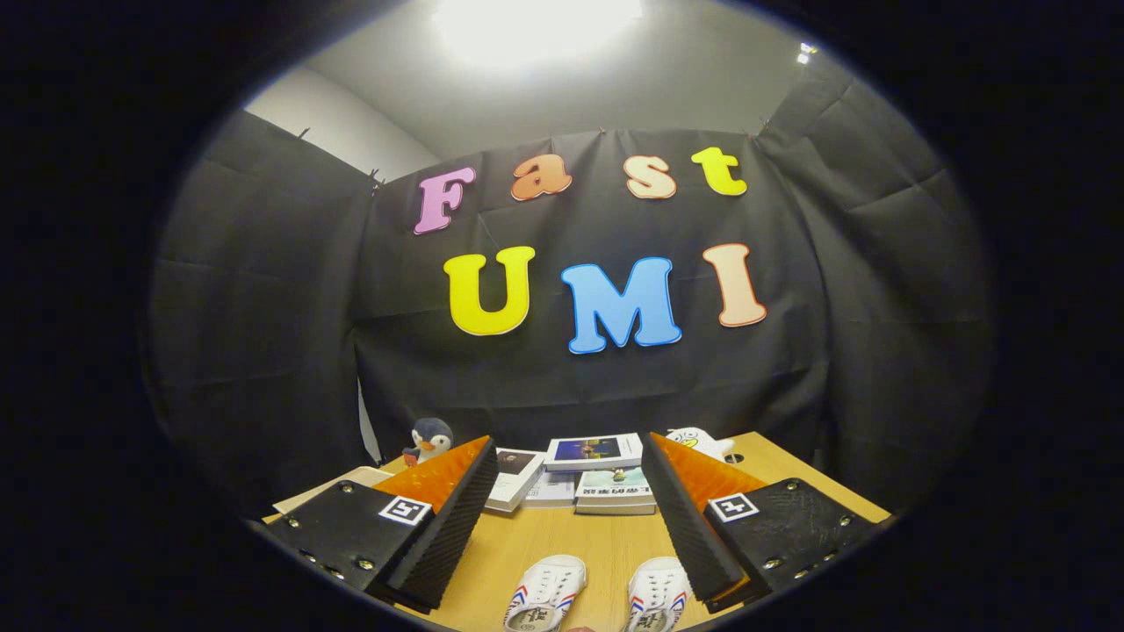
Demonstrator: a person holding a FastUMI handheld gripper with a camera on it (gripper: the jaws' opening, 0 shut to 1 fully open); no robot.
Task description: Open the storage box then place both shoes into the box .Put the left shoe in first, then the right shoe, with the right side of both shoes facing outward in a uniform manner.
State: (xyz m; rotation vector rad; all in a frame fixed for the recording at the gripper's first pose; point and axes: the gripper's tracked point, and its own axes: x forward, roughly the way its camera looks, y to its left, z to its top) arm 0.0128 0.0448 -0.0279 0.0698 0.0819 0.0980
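Two white canvas shoes with red and blue stripes, left one (544,593) and right one (657,595), sit side by side on the light wooden bench (562,544). The gripper (567,487) hangs above them, spread wide, holding nothing. Beyond the shoes lie stacked books (594,452), with a penguin plush (428,439) further left.

Both white shoes (597,592) are cut off at the heel, below the spread fingers. The left finger (439,518) hides part of the penguin toy (428,439); the right finger (689,518) covers most of a white plush (698,441).
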